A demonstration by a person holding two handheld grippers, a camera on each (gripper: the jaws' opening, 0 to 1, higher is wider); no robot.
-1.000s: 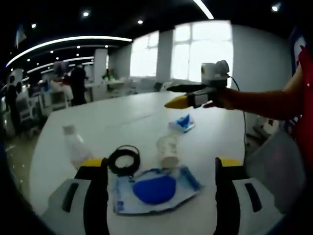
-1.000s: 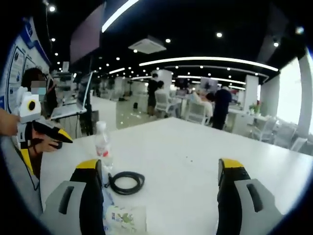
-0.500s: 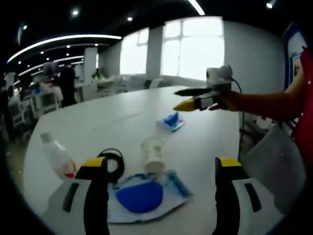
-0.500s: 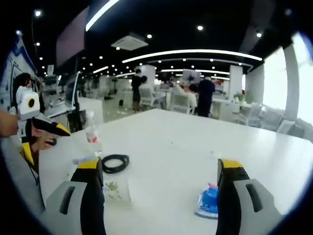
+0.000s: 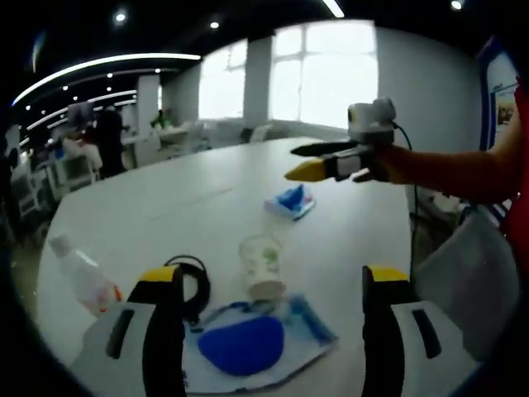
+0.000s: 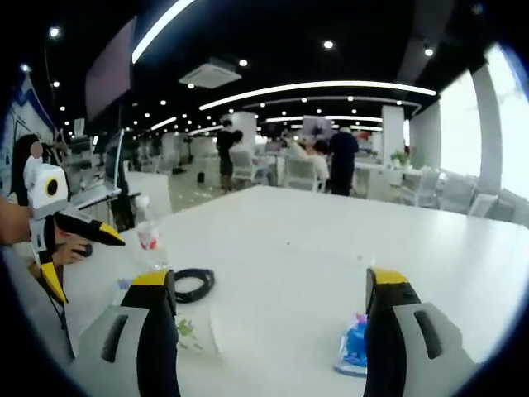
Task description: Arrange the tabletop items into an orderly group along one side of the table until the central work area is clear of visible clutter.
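On the white round table [image 5: 165,207] lie a blue mask in a clear packet [image 5: 248,343], a paper cup [image 5: 263,266] on its side, a black cable coil [image 5: 194,285], a plastic bottle [image 5: 78,273] on its side and a blue packet [image 5: 289,203]. My left gripper [image 5: 269,277] is open above the mask and cup, holding nothing. My right gripper [image 5: 291,164] hovers past the blue packet, held by a hand with a red sleeve. In its own view the right gripper [image 6: 269,277] is open, with the bottle [image 6: 147,236], coil [image 6: 192,284] and blue packet [image 6: 355,351] below. The left gripper [image 6: 91,270] shows its jaws spread.
A grey chair back [image 5: 463,273] stands off the table's near right edge. Behind the table are desks, chairs and several people [image 6: 340,161]. The table's far half [image 6: 289,240] is bare.
Both cameras have drifted: the right gripper view swung right, bringing the blue packet in. The left gripper view shifted a little. The items on the table lie where they were.
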